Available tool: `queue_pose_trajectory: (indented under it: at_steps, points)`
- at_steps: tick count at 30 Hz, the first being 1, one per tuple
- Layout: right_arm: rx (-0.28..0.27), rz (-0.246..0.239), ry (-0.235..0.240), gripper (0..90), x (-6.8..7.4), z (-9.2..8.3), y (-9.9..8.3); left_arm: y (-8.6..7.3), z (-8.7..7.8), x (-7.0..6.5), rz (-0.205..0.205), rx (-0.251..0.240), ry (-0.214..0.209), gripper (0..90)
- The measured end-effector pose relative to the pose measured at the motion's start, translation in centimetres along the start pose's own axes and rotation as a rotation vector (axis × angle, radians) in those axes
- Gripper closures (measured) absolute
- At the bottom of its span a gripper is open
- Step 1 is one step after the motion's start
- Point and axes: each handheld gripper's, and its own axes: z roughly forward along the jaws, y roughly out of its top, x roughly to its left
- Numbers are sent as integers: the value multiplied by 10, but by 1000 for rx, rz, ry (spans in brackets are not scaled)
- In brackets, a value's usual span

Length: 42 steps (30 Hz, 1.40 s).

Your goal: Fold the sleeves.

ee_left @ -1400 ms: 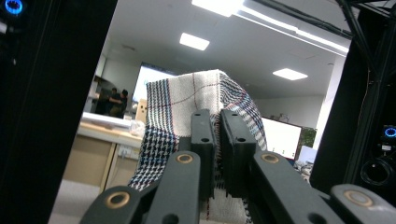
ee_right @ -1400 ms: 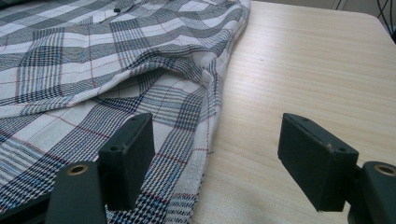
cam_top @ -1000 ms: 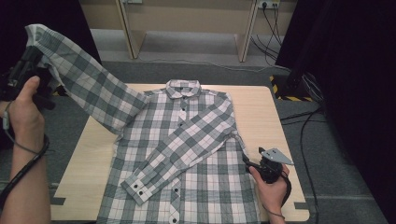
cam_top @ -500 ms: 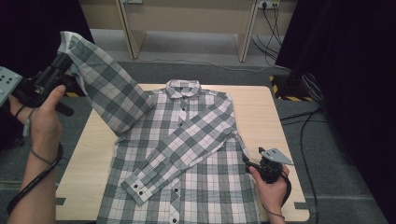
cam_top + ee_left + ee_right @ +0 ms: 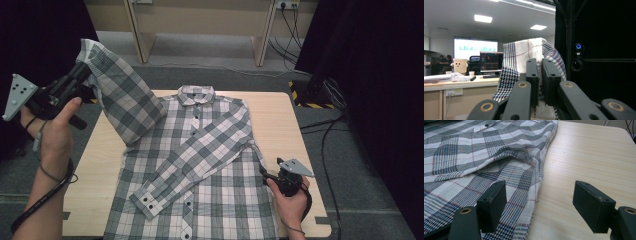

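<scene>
A grey-and-white plaid shirt lies buttoned, front up, on the wooden table, collar at the far side. One sleeve is folded across the chest. The other sleeve is lifted off the table at the left, its cuff pinched in my left gripper, which is shut on it. My right gripper rests low at the shirt's right edge, jaws open. In the right gripper view, the shirt's side seam lies between the two jaws, with one jaw over the cloth and the other over bare wood.
Wooden table legs stand beyond the table on the grey floor. Cables trail over the floor at the right. Black curtains close off both sides. Bare tabletop lies right of the shirt.
My left gripper has carried the lifted sleeve to the right, toward the shirt's body. The right gripper has stayed in place.
</scene>
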Motion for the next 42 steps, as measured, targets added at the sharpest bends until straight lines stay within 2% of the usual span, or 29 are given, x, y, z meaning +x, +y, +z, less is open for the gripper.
queue_pose_trajectory:
  at_steps: [11, 17, 22, 25, 42]
  points:
    - [-1, -1, 0, 279, 0, 0, 0, -1, -2, -12, -2, 13, -30, 839]
    - [0, 3, 1, 278, 0, 0, 0, -1, -3, -18, 21, 8, -39, 839]
    - [0, 0, 1, 278, 0, 0, 0, -2, -4, -24, 24, 10, -55, 839]
    - [0, 0, 1, 278, 0, 0, 0, -5, -4, -28, 5, 15, -75, 839]
    - [1, -3, 2, 278, 0, 0, 0, -17, -5, -48, 15, 41, -119, 839]
